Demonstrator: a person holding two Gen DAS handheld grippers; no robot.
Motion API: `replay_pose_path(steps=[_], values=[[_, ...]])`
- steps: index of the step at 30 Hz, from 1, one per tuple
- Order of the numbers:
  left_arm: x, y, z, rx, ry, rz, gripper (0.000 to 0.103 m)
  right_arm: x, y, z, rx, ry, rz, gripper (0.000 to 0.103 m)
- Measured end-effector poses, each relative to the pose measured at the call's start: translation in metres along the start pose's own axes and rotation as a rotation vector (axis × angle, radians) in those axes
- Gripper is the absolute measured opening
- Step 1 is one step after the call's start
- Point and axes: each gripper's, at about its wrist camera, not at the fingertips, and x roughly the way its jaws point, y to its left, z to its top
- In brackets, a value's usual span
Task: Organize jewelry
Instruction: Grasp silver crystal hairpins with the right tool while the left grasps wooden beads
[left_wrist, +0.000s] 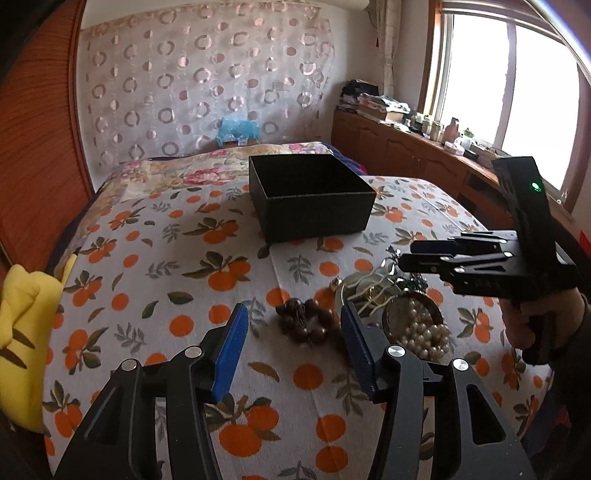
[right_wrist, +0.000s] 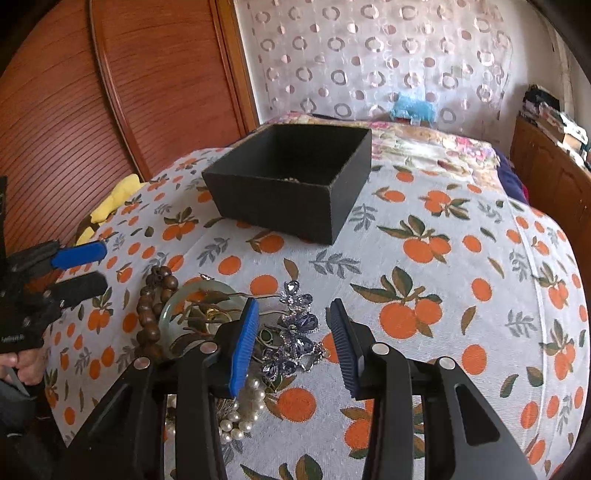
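A heap of jewelry lies on the orange-print bedspread (right_wrist: 424, 258). In the left wrist view, my left gripper (left_wrist: 293, 306) stands open, and a brown wooden bead bracelet (left_wrist: 304, 321) lies on the cloth between and just ahead of its fingertips, untouched. A pale green bangle (left_wrist: 354, 291) and a pearl string (left_wrist: 424, 332) lie to its right. My right gripper (right_wrist: 293, 302) is open over a purple rhinestone piece (right_wrist: 299, 332), whose pads do not press it. The open black box (right_wrist: 288, 177) stands farther back with something small inside. Each gripper shows in the other's view: right gripper (left_wrist: 408, 254), left gripper (right_wrist: 101, 266).
A yellow cloth (left_wrist: 26, 332) lies at the bed's left edge by a wooden wardrobe (right_wrist: 92, 129). A folded floral quilt (left_wrist: 207, 170) and a blue item (left_wrist: 238, 129) lie behind the box. A cluttered wooden cabinet (left_wrist: 406, 147) runs under the window at right.
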Motion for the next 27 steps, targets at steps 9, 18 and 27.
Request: replay_pose_path(steps=[9,18,27], values=[[0.0,0.0,-0.006,-0.004,-0.002,-0.008,0.05,0.012,-0.012,0.002,0.076,0.046,0.056,0.043],[0.005,-0.004,-0.011,-0.014,0.021,-0.008,0.051,0.009,-0.022,0.001,0.097,0.044,0.089,0.023],[0.022,0.0,-0.004,-0.033,0.056,-0.04,0.051,-0.014,-0.026,-0.003,0.057,-0.034,-0.009,0.023]])
